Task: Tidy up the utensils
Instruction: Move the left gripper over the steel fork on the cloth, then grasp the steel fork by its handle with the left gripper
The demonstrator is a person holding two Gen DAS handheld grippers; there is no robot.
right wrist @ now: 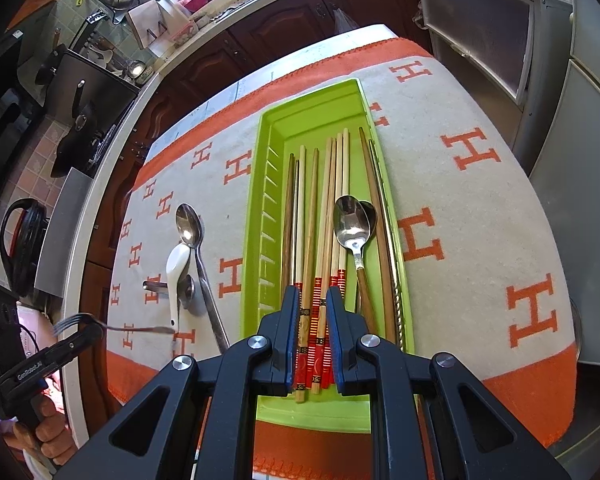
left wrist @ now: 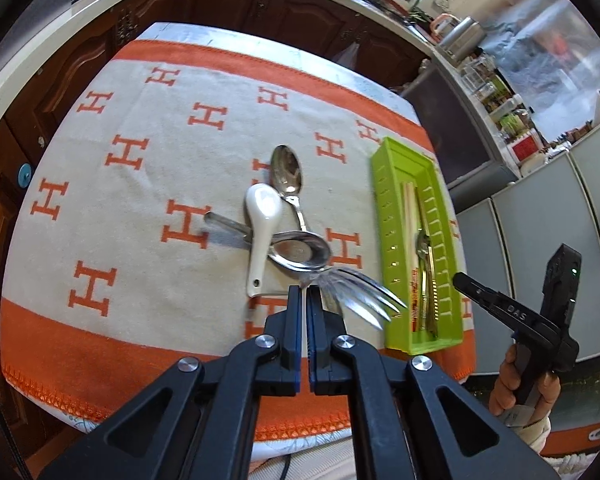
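Note:
My left gripper (left wrist: 304,292) is shut on a metal fork (left wrist: 360,292), held above the near edge of the cloth with its blurred tines pointing toward the green tray (left wrist: 384,184). The right wrist view shows that same left gripper (right wrist: 94,332) with the fork (right wrist: 140,328) at lower left. My right gripper (right wrist: 313,296) hovers over the near end of the green tray (right wrist: 268,160), jaws slightly apart, nothing between them. Several chopsticks (right wrist: 312,240) and two metal spoons (right wrist: 350,220) lie in the tray. A white ceramic spoon (left wrist: 260,216) and two metal spoons (left wrist: 286,170) lie piled on the cloth.
The table carries a beige cloth (left wrist: 140,200) with orange H marks and an orange border. Dark wooden cabinets (left wrist: 228,0) and a kitchen counter stand behind it. Grey appliance doors (left wrist: 540,260) are to the right. A hand (left wrist: 516,384) holds the right gripper.

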